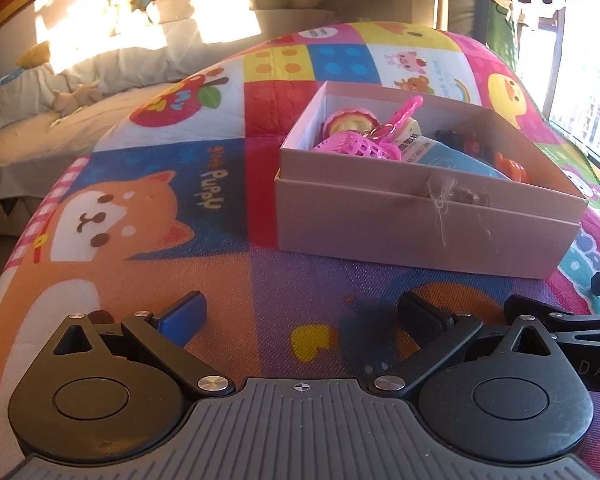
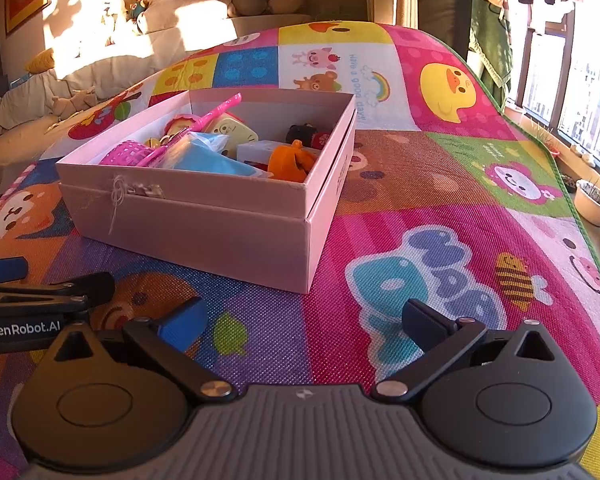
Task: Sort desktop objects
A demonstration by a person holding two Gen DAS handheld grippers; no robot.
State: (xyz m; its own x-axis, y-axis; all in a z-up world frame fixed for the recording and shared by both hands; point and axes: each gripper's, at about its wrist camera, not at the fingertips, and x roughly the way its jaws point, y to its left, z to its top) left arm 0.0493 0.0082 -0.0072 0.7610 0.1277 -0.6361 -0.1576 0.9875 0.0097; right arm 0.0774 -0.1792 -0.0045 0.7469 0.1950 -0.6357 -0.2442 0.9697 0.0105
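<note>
Both tongs are spread wide with nothing in them. The left gripper [image 1: 300,312] hovers low over the mat [image 1: 228,240], one pad blue, the other black. The right gripper [image 2: 302,320] looks the same and sits just to its right; each pokes into the edge of the other's view.

Straight ahead of both, a bit farther off, is the box [image 2: 236,236], resting flat on the mat. It's pale pink card with sharp corners and a shallow tray nested in a deeper base. There's a scuffed patch with loose threads on the near wall.

Inside it's a heap: a pink plastic mesh scoop [image 2: 130,152] with a long handle, a blue soft-looking pack [image 2: 204,158], an orange glossy toy [image 2: 290,164], a small black and red thing [image 2: 306,134], a white carton [image 2: 260,150] and a round yellowish piece [image 1: 350,122]. I can't name half of them for sure.

I don't see anything loose on the mat around the box, so my guess is the sorting is pretty much done, with maybe only a lid to go.

The mat is woven-textured foam with cartoon squares.
</note>
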